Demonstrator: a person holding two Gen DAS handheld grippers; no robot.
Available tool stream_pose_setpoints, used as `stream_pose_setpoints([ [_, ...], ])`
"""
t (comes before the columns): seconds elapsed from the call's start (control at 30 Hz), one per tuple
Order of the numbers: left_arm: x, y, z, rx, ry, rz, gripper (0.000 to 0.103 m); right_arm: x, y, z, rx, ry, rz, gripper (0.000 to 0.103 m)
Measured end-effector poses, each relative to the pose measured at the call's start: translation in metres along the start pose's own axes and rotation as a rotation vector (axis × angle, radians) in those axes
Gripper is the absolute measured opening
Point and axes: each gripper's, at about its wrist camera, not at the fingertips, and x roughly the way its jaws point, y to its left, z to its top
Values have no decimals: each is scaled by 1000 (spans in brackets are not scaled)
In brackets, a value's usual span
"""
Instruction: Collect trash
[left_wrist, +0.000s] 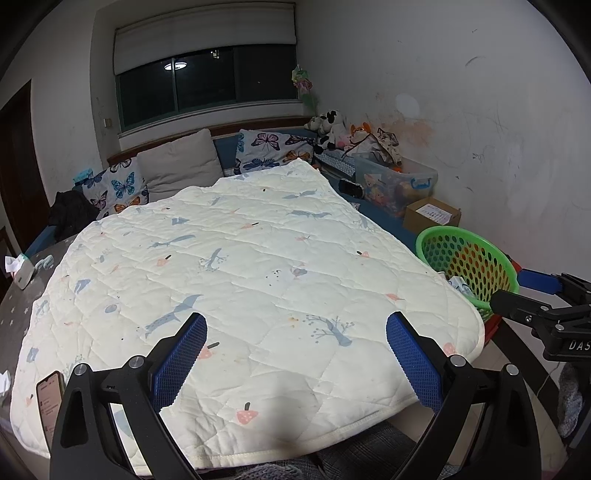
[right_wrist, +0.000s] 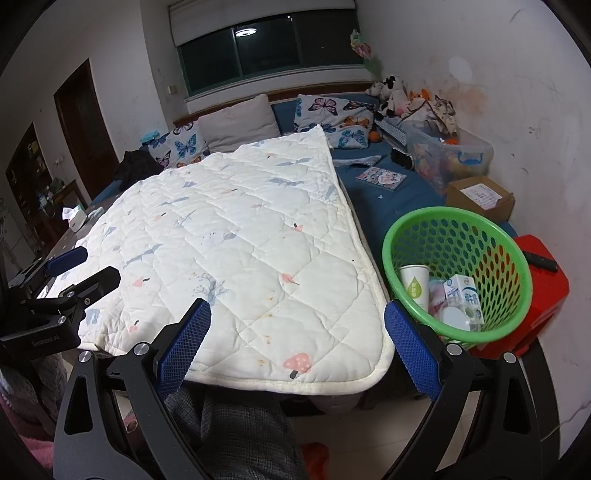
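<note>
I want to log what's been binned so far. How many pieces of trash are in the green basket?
3 visible in the green basket: a paper cup at its left, a milk carton at right, a white lid in front. More may be hidden underneath.

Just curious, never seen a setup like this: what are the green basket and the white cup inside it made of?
The round green basket looks like moulded plastic: glossy, uniform colour, with regular punched holes in its wall. The white cup with a green leaf mark appears to be paper: matte, thin-walled, with a rolled rim, though a plastic lining cannot be ruled out.
</note>
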Motion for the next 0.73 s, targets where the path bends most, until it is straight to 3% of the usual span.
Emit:
stream_pose_setpoints([
  [0.73,8,-1,-1,-29,19,-7,94,5,-1,-3,7,7,7,94],
])
